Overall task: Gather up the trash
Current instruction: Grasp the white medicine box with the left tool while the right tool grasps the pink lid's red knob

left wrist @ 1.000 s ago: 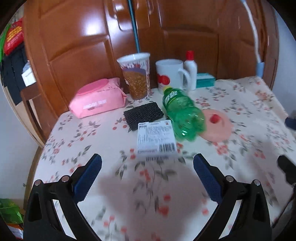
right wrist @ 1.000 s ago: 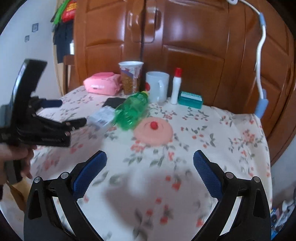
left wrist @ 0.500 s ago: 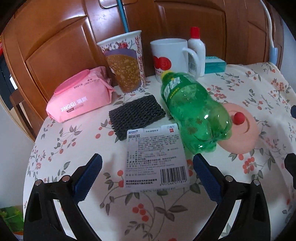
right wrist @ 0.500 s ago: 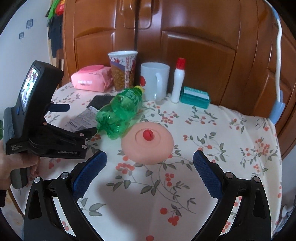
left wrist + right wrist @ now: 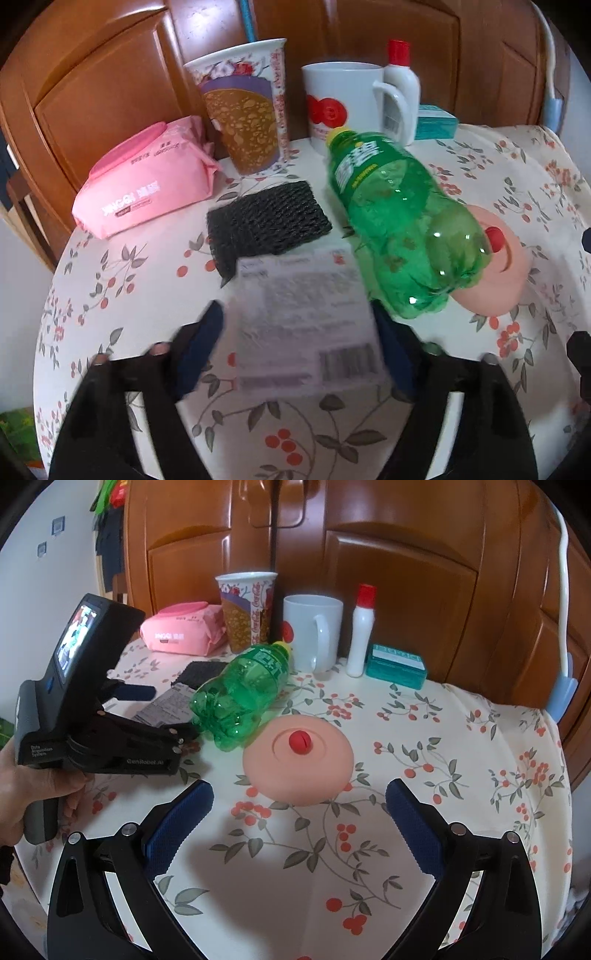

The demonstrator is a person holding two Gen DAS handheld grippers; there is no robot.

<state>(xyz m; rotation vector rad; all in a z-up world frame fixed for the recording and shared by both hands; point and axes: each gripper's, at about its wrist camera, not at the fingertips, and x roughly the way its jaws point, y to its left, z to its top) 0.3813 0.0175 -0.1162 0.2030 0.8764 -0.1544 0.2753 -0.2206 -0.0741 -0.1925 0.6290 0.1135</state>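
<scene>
Left tongs [image 5: 295, 328] wide astride the printed packet [image 5: 306, 325]; I close squarely, clear of the bottle [image 5: 399, 229] alongside.

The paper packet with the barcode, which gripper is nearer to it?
Left. The left gripper has its fingers on either side of the paper packet; the right gripper hovers apart, before the pink lid.

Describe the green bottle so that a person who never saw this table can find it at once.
Start at the floral tablecloth in front of the wooden doors. Near its middle, before the white mug, a green plastic bottle lies on its side beside a round pink lid. It is the only transparent green thing there.
</scene>
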